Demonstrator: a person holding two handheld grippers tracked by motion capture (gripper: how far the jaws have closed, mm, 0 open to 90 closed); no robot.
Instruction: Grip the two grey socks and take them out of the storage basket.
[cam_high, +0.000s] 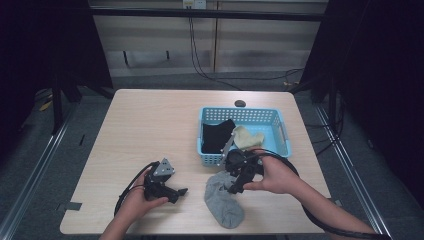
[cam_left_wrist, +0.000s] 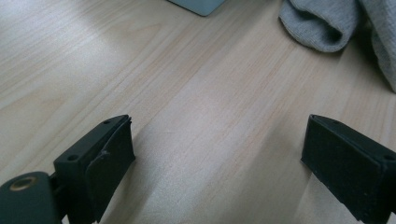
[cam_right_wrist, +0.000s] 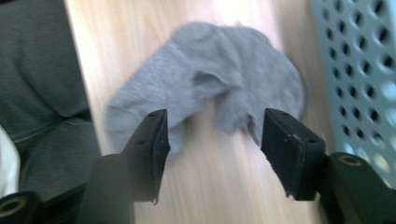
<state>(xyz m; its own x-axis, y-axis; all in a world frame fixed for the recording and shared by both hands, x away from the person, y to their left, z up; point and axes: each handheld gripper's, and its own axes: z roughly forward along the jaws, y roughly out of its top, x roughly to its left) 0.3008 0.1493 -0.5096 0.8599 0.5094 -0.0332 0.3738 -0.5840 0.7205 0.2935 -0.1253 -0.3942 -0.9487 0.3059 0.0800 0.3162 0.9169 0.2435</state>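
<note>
Left gripper (cam_left_wrist: 219, 154) jaws wide apart over bare wooden table (cam_left_wrist: 187, 93), grey sock (cam_left_wrist: 327, 23) top right, blue basket corner (cam_left_wrist: 198, 4) at top edge

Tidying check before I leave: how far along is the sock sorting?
Done: a black sock and a cream sock lie in the blue basket. In hand: the right tool is over the grey sock on the table, jaws apart, gripping nothing. The left tool rests open. Left: the grey sock probably still goes in.
</note>
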